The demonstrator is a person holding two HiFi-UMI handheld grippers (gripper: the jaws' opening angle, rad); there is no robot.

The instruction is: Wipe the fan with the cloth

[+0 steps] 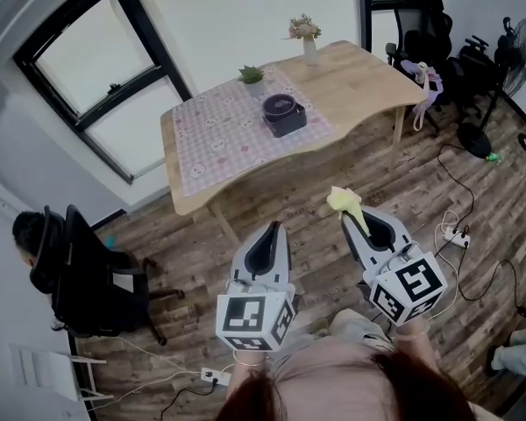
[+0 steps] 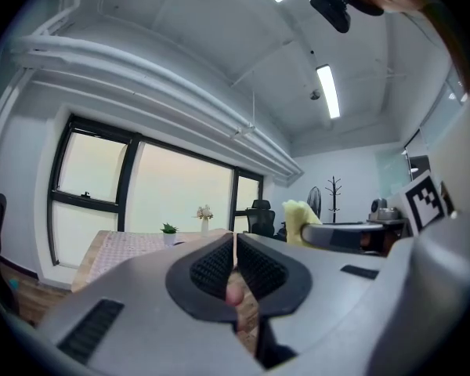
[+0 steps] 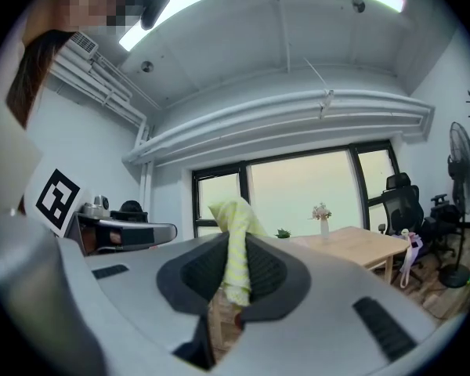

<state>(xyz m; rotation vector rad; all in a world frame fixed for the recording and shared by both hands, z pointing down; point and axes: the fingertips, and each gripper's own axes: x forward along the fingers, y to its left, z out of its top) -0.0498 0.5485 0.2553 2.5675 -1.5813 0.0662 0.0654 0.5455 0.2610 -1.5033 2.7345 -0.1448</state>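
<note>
I have my right gripper (image 1: pixel 357 221) clamped on the crumpled pale-yellow striped fabric cloth (image 1: pixel 345 201), my left gripper (image 1: pixel 275 230) with jaws pressed together.

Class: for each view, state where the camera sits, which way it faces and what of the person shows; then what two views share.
Head view: on the head, steeply down at floor, table; left gripper, right gripper, hair.
Left gripper view: on that gripper, toward windows; its shut jaws.
Right gripper view: on that gripper, toward windows; jaws clamping cloth.
Shared: table, all views.
</note>
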